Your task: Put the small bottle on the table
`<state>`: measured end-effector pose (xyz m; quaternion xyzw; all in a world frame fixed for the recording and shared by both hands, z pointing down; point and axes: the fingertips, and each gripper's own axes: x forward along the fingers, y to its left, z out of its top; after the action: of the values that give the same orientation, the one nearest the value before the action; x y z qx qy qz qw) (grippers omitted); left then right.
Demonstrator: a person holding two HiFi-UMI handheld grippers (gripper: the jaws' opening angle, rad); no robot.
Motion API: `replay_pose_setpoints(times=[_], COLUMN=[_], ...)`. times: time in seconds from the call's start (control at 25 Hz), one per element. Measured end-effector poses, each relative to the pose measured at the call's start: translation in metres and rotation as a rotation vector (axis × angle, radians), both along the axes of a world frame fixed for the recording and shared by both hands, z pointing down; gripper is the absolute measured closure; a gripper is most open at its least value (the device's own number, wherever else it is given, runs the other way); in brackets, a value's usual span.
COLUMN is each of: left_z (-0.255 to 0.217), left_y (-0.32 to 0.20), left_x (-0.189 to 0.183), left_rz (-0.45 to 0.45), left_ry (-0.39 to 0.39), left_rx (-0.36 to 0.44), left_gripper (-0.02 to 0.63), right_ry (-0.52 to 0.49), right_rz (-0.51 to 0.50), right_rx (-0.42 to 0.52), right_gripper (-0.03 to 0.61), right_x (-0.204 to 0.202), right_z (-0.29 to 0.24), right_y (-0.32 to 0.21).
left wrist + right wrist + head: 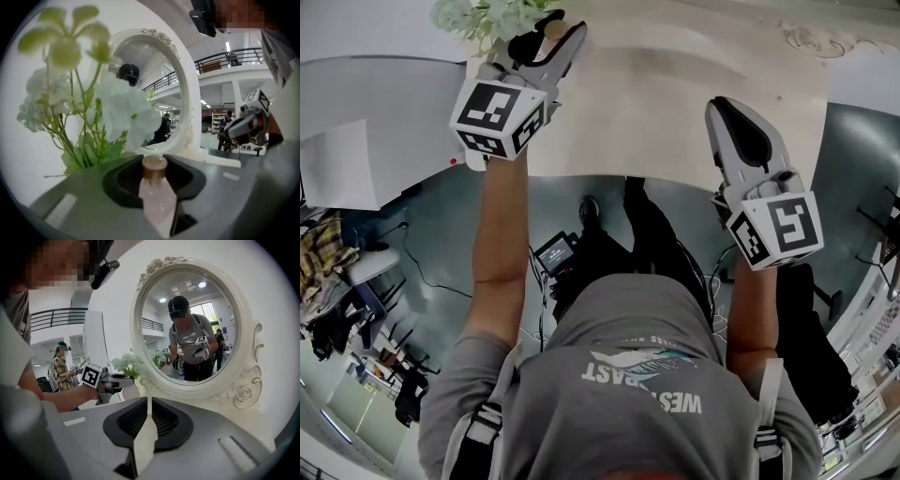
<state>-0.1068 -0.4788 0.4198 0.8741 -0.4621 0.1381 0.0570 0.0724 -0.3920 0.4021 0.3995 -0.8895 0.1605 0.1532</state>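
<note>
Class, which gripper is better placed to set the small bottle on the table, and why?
Left. The left gripper grips the small bottle over the table, beside the flowers; the right gripper is shut and empty.

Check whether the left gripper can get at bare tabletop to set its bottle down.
Probably yes. The left gripper, shut on the small bottle, appears to be over the table's left end. Flowers crowd its front left, but bare tabletop lies open to its right.

Left gripper [546, 37] jaws clamping small bottle [157, 197]; right gripper [724, 108] jaws together.
</note>
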Motion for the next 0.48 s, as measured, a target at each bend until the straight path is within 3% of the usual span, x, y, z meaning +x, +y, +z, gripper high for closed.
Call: replay_pose_setpoints(times=[0.48], left_z=[0.033], left_y=[-0.024], left_x=[0.002], left_rz=[-0.025], left_ry=[0.026], left_rx=[-0.02], left_gripper=[0.486], right_ry=[0.009], right_rz=[-0.005], right_rx=[-0.032], right_gripper=[0.546], right_x=[0.0], right_z=[0.024], right_y=[-0.009])
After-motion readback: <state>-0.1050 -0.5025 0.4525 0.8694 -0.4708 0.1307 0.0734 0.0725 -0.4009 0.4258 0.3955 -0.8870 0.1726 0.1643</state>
